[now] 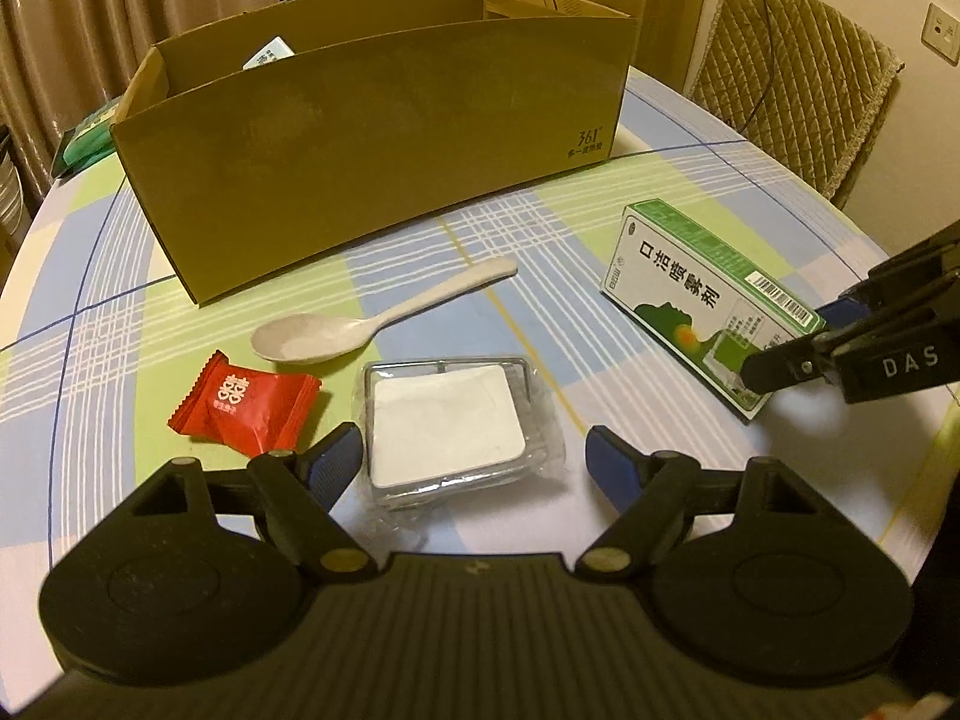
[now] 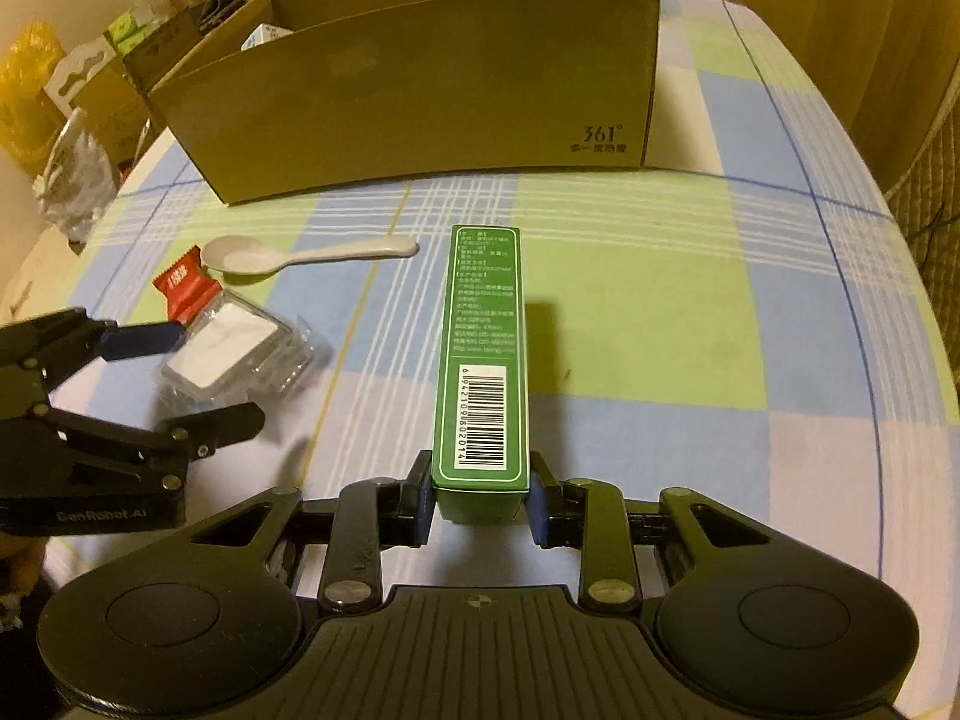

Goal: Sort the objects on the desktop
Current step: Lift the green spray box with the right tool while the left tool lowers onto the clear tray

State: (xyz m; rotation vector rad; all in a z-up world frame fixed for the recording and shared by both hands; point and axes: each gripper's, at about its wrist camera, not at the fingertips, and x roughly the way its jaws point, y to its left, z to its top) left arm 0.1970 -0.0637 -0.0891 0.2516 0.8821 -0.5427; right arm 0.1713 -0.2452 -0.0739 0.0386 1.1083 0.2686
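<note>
A green and white spray box [image 2: 483,354] lies on the table, and my right gripper [image 2: 480,507] is shut on its near end; it also shows in the left wrist view [image 1: 708,294] with the right gripper [image 1: 798,354] at its end. My left gripper [image 1: 471,462] is open, its fingers either side of a clear plastic case holding a white pad [image 1: 447,423]. The case also shows in the right wrist view [image 2: 231,348]. A red candy wrapper [image 1: 243,402] and a white spoon [image 1: 372,324] lie to the left of the case.
An open cardboard box [image 1: 372,138] stands behind the objects, with a small white item inside [image 1: 267,53]. The table has a checked blue and green cloth [image 1: 540,228]. A padded chair [image 1: 792,78] stands at the back right. Bags and clutter [image 2: 72,120] sit off the table's left.
</note>
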